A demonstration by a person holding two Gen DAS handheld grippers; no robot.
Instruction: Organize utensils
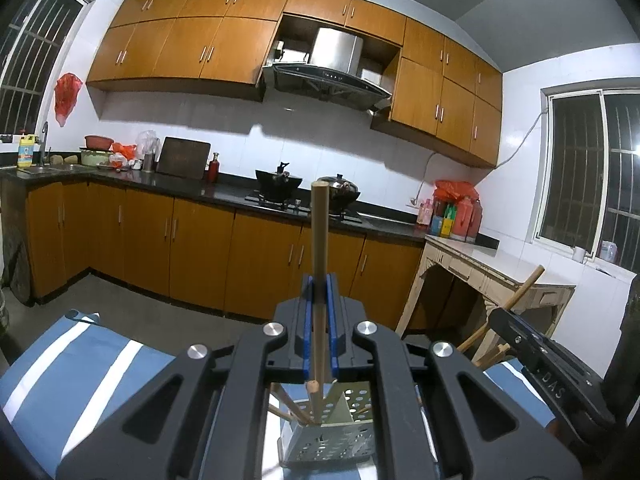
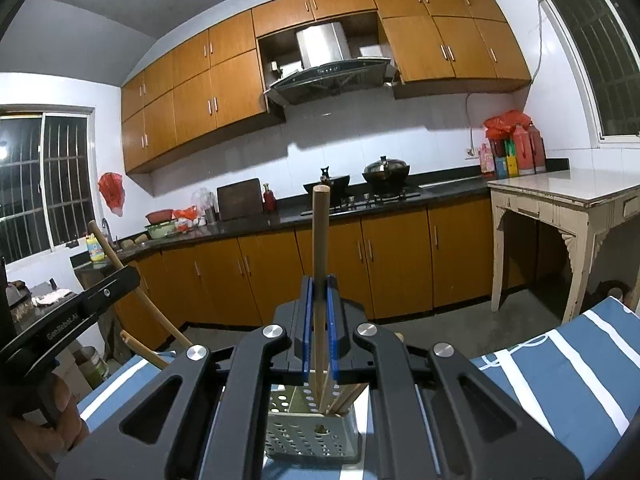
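Linkages of each black hand-held gripper hide most of a perforated metal holder (image 1: 332, 436) on striped cloth (image 1: 80, 364). The left hand-held gripper (image 1: 320, 292) clamps an upright round wooden chopstick (image 1: 320, 240); the right hand-held gripper (image 2: 319, 292) clamps another (image 2: 320, 236). Orange cabinets (image 1: 200, 248) stand beyond.

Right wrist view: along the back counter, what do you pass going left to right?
Yellow bottle → red basin → cutting board → red bottle → open wok → lidded wok → bottles under a red bag.
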